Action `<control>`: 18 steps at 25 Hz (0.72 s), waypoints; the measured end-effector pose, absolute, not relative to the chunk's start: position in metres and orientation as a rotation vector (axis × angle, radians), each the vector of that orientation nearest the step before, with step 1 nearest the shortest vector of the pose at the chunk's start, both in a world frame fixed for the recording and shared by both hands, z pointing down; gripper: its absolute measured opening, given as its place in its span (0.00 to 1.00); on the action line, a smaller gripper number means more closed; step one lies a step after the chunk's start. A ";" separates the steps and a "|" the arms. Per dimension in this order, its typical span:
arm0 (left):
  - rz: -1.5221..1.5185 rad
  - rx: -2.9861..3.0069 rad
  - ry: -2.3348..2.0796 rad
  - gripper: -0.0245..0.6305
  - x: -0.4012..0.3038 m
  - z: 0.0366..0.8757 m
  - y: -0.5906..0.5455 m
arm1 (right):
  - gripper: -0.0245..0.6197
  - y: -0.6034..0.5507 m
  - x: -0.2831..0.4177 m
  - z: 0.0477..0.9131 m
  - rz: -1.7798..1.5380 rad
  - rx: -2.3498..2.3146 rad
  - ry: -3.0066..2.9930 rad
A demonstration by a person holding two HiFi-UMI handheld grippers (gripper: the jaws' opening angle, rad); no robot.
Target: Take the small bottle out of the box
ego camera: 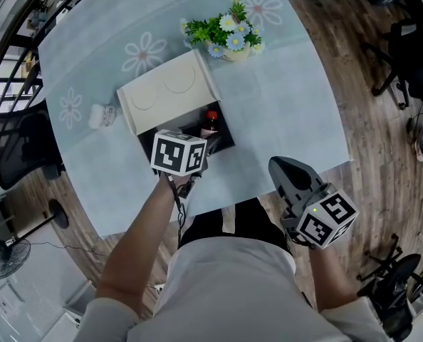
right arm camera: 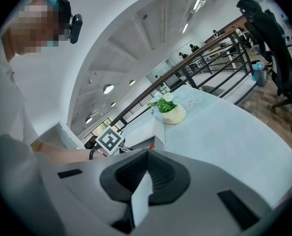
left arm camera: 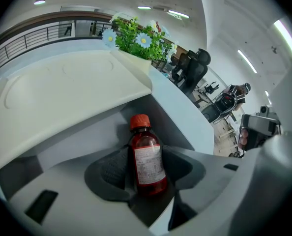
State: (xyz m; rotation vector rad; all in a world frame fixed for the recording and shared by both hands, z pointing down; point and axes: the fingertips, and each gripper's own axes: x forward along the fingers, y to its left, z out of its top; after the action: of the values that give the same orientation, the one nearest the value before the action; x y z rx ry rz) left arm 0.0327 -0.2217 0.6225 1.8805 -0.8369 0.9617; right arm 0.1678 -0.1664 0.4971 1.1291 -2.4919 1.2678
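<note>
A small brown bottle (ego camera: pixel 210 120) with a red cap stands in the black inside of the white box (ego camera: pixel 224 140), whose lid (ego camera: pixel 167 90) lies open toward the far side. My left gripper (ego camera: pixel 189 150) reaches down into the box. In the left gripper view the bottle (left arm camera: pixel 147 161) stands upright between the two pads (left arm camera: pixel 111 168), which sit close on either side; I see no press on it. My right gripper (ego camera: pixel 278 165) hovers off the table's near right edge, its jaws (right arm camera: pixel 147 156) together and holding nothing.
A pot of flowers (ego camera: pixel 229 38) stands behind the box. A small white object (ego camera: pixel 101 115) lies left of the box. The pale blue tablecloth (ego camera: pixel 283 105) covers the table. Office chairs (ego camera: pixel 411 55) stand on the wooden floor at the right.
</note>
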 end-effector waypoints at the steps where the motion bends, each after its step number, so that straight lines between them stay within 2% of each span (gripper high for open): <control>1: 0.961 1.882 -0.841 0.39 0.032 0.622 -0.222 | 0.06 -0.165 0.167 0.497 1.268 1.127 -2.493; 18: 0.859 1.996 -0.865 0.38 0.031 0.578 -0.216 | 0.06 -0.151 0.154 0.481 1.213 1.125 -2.521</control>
State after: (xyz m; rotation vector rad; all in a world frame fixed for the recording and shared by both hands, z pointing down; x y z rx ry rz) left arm 0.0306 -0.2159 0.5785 1.9964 -0.8647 0.8595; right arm 0.1539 -0.1513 0.4808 1.1251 -2.5211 1.2134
